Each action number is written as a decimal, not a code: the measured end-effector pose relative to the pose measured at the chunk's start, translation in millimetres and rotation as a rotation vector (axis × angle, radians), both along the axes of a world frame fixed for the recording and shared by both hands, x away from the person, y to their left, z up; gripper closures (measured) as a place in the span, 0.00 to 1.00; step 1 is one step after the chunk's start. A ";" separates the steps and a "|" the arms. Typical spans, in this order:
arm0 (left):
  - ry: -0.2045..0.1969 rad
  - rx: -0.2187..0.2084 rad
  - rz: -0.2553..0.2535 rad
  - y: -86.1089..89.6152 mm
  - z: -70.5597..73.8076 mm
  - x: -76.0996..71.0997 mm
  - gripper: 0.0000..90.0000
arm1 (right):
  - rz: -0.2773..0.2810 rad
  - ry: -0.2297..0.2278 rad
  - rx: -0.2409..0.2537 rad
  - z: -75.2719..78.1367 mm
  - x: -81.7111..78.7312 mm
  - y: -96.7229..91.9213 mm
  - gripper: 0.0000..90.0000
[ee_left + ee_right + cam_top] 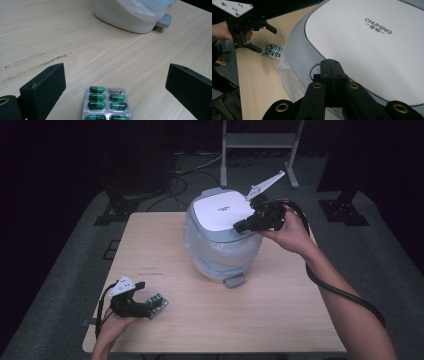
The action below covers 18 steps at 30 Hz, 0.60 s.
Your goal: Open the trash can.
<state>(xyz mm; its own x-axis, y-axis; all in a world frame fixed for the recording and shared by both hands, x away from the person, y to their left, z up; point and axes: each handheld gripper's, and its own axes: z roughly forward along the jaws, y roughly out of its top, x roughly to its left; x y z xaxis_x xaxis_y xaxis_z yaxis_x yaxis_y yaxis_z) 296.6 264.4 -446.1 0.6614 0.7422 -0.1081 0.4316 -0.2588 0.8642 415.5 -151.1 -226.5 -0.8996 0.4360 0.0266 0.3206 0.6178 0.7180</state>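
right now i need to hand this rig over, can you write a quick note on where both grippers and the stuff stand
Left gripper: jaws open, resting low on the table around the near end of the pill pack, not clamped on it.
Right gripper: jaws shut with nothing between them, tips on the front edge of the bin lid.
Things: the pedal bin, lined with a plastic bag, stands mid-table with its lid down. The pill pack lies flat at the near left corner; one pocket looks empty.
Done: both grippers are in position.
Left, probably: open the lid, grip the pack, drop it in.
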 end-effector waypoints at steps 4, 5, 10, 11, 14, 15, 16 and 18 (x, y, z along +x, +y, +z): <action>0.001 0.000 0.001 0.2 -0.2 0.0 0.02 | 0.000 0.000 -0.001 -1.2 -0.9 -0.4 1.00; 0.001 0.001 0.000 0.2 -0.2 -0.1 0.02 | -0.004 -0.001 -0.002 -1.1 -1.7 -0.4 1.00; 0.005 -0.001 0.002 1.0 -0.8 -0.2 0.02 | -0.001 -0.022 -0.018 0.5 -5.4 -1.9 0.93; 0.005 0.000 0.001 0.9 -1.1 -0.1 0.02 | -0.001 -0.022 -0.018 0.5 -5.4 -1.9 0.93; 0.010 0.005 -0.002 0.1 -2.1 0.1 0.02 | 0.006 -0.015 -0.003 -1.0 -8.2 -7.2 0.89; 0.011 0.006 -0.005 -0.4 -2.3 0.0 0.02 | 0.008 -0.013 0.006 -1.9 -9.0 -9.7 0.88; 0.010 0.009 -0.006 -0.5 -2.3 0.1 0.02 | 0.007 -0.008 0.018 -2.8 -10.3 -13.5 0.86; 0.009 0.017 -0.007 -1.2 -2.4 -0.1 0.02 | 0.003 -0.007 0.042 -4.1 -14.6 -22.3 0.83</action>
